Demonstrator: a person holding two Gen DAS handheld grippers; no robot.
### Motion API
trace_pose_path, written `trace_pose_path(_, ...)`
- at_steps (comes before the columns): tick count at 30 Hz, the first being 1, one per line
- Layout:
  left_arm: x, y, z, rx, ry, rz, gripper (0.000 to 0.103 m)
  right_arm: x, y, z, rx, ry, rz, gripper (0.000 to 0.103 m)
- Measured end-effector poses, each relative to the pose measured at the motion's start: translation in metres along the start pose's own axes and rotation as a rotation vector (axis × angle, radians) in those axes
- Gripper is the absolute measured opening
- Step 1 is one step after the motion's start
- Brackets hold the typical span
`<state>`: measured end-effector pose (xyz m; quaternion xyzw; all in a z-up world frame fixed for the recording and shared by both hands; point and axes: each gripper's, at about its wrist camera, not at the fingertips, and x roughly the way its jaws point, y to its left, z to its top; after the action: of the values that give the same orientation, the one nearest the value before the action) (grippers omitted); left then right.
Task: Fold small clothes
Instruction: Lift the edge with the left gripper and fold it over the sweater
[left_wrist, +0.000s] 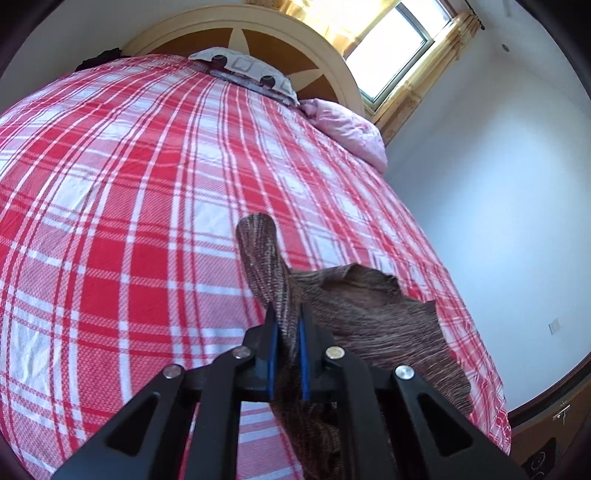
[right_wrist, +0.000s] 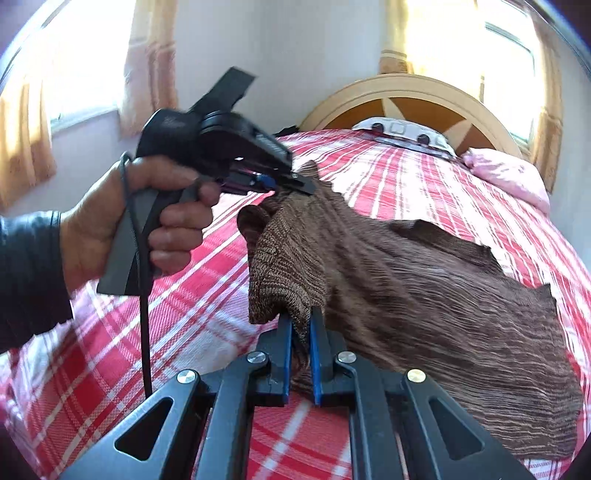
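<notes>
Your bed with its red-and-white plaid sheet fills both views. The brown knit garment drapes across it, one edge raised off the sheet. Your left gripper is clamped on that edge, and your right gripper pinches it nearby.

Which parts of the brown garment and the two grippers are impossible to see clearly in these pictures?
- Near end of the brown garment: in both wrist views, hidden behind the black gripper frames.
- What kind of garment it is: bunched, so no view tells.
- Left gripper: blurred in the right wrist view; its tips are buried in the cloth.
- Right gripper: absent from the left wrist view.
- Dark thing by the headboard: too small.
</notes>
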<state>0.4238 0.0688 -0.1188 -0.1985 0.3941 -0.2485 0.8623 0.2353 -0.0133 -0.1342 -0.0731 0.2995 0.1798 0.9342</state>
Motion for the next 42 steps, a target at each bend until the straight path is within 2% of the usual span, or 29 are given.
trace_pose_path(11, 0.007, -0.068, 0.016, 0.066, -0.044, -0.085, 0.009, -0.043, -0.033, -0.003, 0.082, -0.103, -0.018, 0.007)
trace_pose_path(23, 0.054, -0.159, 0.008, 0.183, 0.005, -0.153, 0.009, -0.089, -0.107, -0.023, 0.218, -0.145, -0.077, 0.007)
trace_pose_path(30, 0.099, -0.2, -0.008, 0.228, 0.073, -0.16, 0.009, -0.1, -0.151, -0.049, 0.313, -0.109, -0.095, 0.007)
trace_pose_path(36, 0.141, -0.22, -0.031, 0.271, 0.159, -0.115, 0.009, -0.091, -0.195, -0.078, 0.473, -0.037, -0.043, 0.007)
trace_pose_path(42, 0.166, -0.24, -0.046, 0.285, 0.2, -0.103, 0.009, -0.089, -0.221, -0.101, 0.589, 0.012, -0.022, 0.007)
